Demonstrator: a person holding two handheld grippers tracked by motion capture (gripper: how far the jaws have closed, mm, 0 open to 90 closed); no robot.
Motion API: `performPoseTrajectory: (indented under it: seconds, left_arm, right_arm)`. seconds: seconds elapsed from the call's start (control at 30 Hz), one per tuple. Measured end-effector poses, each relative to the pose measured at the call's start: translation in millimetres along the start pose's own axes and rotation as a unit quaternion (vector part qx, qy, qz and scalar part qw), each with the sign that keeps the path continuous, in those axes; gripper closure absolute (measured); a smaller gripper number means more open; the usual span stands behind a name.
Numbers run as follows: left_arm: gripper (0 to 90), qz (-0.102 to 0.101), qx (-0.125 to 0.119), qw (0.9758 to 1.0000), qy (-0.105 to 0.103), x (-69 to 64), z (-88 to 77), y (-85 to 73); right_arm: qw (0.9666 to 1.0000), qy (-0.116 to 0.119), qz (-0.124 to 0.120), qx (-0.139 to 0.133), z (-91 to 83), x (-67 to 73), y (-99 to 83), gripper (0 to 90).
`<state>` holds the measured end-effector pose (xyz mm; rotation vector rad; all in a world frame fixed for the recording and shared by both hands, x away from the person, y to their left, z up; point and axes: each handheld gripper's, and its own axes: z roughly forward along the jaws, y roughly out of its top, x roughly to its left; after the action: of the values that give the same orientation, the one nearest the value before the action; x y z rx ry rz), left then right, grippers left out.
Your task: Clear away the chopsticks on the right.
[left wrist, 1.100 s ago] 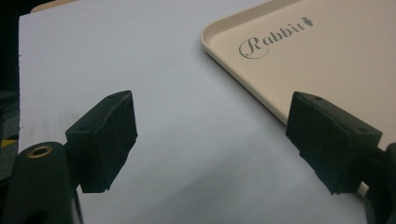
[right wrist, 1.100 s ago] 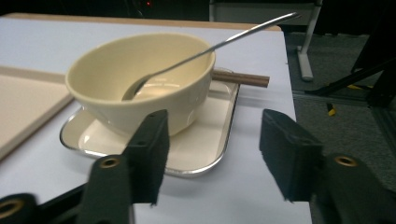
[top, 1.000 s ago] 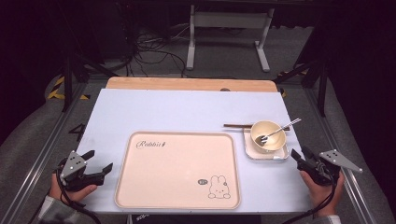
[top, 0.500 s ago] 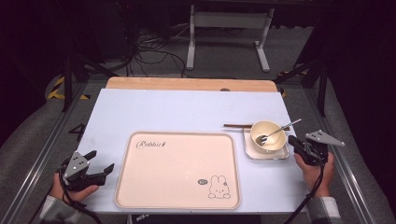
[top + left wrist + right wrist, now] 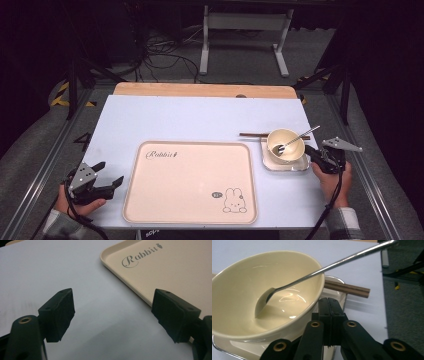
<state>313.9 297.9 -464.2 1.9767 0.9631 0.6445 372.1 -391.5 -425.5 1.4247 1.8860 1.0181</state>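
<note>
Cream bowl (image 5: 265, 293) is kept on a small dish (image 5: 285, 164), spoon (image 5: 317, 271) leaning inside. The right gripper (image 5: 329, 312) is pressed shut, empty, against that dish's edge, seemingly to nudge it; the left gripper (image 5: 117, 315) is held wide beside the tray (image 5: 175, 270)

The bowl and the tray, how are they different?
The bowl is round and deep; the tray is flat and rectangular. The bowl is much smaller than the tray. The bowl holds a spoon; the tray holds nothing and bears a rabbit drawing. Both are cream-coloured.
</note>
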Motion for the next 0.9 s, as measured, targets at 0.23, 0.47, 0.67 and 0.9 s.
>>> performPoseTrajectory:
  seconds: [0.23,0.47,0.67,0.9]
  left_arm:
    - [19.6,0.0,0.001,1.0,-0.001,-0.1,0.2,-0.2]
    - [21.3,0.007,-0.013,0.9999,0.001,-2.3,-2.3,1.4]
    - [21.3,0.005,-0.018,0.9998,-0.001,-1.1,-2.9,1.5]
    - [21.7,0.003,-0.017,0.9998,0.003,-0.2,-3.7,0.8]
  right_arm:
    - [0.9997,-0.001,-0.024,0.006,3.7,10.3,2.8,90.0]
    - [0.9999,-0.005,-0.01,-0.013,3.4,-4.1,10.2,90.0]
    - [0.9996,-0.017,0.003,-0.021,14.5,-18.4,24.2,90.0]
    - [0.9991,-0.02,0.032,-0.021,39.2,-28.1,30.8,90.0]
